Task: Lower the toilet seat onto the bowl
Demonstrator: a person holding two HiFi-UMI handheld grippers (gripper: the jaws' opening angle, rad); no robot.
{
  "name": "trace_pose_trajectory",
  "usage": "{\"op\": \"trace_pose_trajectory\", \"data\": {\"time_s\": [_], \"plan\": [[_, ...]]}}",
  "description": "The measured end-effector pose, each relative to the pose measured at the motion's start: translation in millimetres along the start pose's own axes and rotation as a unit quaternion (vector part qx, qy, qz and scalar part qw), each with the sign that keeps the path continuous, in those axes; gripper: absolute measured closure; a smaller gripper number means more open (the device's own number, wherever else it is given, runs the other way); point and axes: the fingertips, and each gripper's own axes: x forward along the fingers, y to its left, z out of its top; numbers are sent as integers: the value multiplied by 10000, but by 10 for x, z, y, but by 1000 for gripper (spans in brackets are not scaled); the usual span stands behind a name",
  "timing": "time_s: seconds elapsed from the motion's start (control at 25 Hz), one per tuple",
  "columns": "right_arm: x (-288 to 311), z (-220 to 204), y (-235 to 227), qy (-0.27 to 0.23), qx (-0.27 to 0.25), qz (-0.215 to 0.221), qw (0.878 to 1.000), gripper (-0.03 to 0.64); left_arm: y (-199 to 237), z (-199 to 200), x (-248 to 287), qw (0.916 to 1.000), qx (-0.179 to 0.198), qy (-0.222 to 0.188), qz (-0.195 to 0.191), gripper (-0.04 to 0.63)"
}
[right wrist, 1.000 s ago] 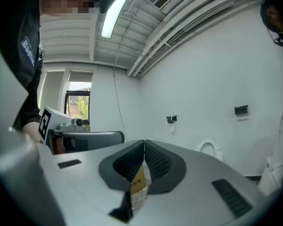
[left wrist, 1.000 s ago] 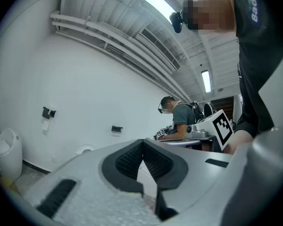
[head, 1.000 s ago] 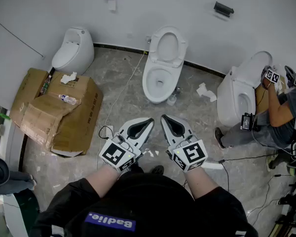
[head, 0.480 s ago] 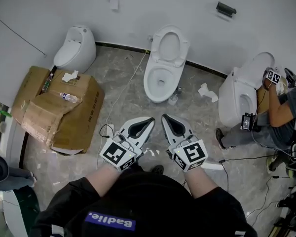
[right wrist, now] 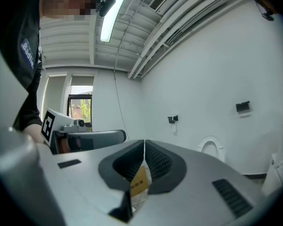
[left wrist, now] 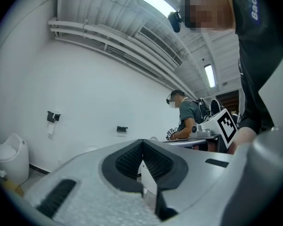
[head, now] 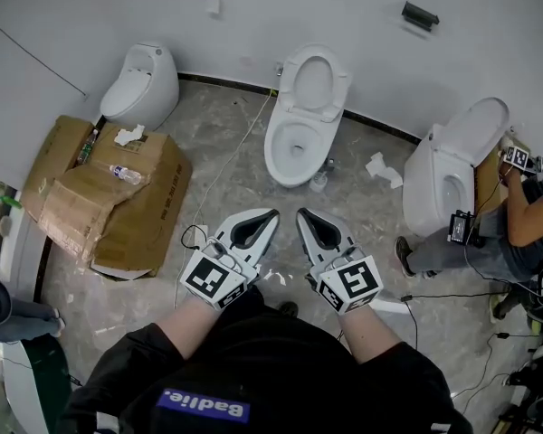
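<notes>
Grey left gripper (head: pixel 264 215), grey right gripper (head: pixel 304 215): held level, side by side at waist, jaws closed, empty. White oval toilet seat (head: pixel 314 81): raised upright over white ceramic bowl (head: pixel 294 147), well apart from both grippers.

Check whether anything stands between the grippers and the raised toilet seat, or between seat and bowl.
Nothing visible does. Bare floor separates the left gripper and right gripper from the toilet seat; the bowl below is unobstructed. A small object sits low beside its base.
</notes>
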Motion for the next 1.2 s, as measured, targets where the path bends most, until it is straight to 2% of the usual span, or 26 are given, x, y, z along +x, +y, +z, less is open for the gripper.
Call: {"op": "trace_pose_trajectory", "data": {"time_s": [0.32,0.56,0.68,0.8,0.92,1.2], "plan": [[547,13,-306,47,-12,-265,9996,586,593,-35,277,9997,12,-37,-251,580],[1143,38,-619,46,46,-508,9987,586,1186,-17,614,9978,245,13,-622,580],[1391,77,-767,75,77,-663,9977,587,1398,-12,766,9967,100,91,-799,580],[1550,150,-894,43,55,-823,9966,588,1545,118,907,9953,-24,-53,-964,580],[1668,191,-1009,62,24,-923,9957,587,1729,99,1007,9947,98,-90,-1023,580],[1839,234,-1307,104,0,-949,9954,586,1964,101,1297,9946,25,-97,-1029,580]]}}
